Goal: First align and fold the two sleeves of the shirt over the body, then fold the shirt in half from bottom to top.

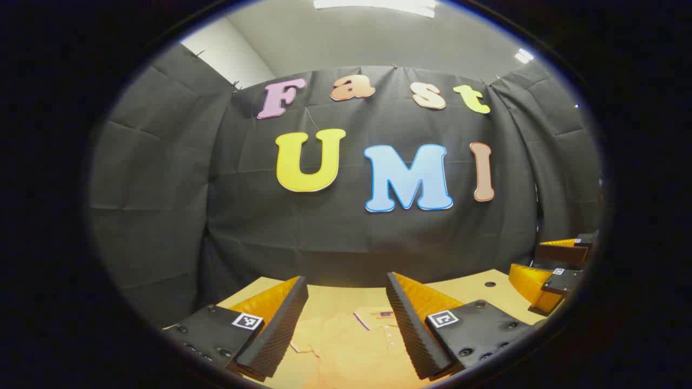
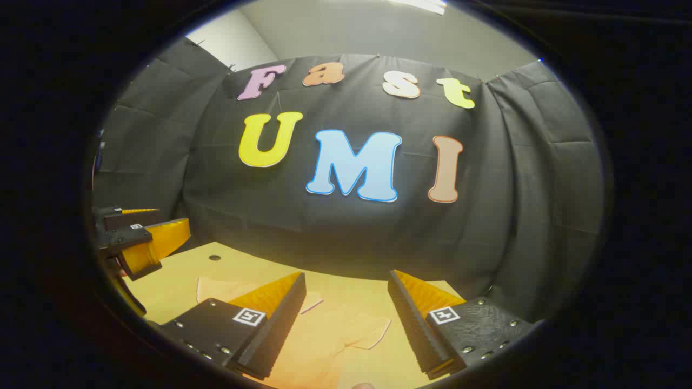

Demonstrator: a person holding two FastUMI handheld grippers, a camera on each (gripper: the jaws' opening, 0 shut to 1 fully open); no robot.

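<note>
A pale orange shirt (image 1: pixel 346 340) lies flat on the wooden table (image 1: pixel 481 294), collar (image 1: pixel 378 315) toward the back wall. My left gripper (image 1: pixel 346 281) hovers above it, open, nothing between its fingers. In the right gripper view the shirt (image 2: pixel 335 335) spreads below my right gripper (image 2: pixel 346 275), which is also open and empty; a sleeve edge (image 2: pixel 373 332) shows between its fingers. The right gripper (image 1: pixel 532 259) appears at the right edge of the left gripper view. At the left edge of the right gripper view is the left gripper (image 2: pixel 162 221).
The black cloth wall stands close behind the table's (image 2: pixel 178 275) far edge. A small round hole (image 2: pixel 214 257) sits in the tabletop near the back, seen also as a hole (image 1: pixel 490 283) in the left gripper view.
</note>
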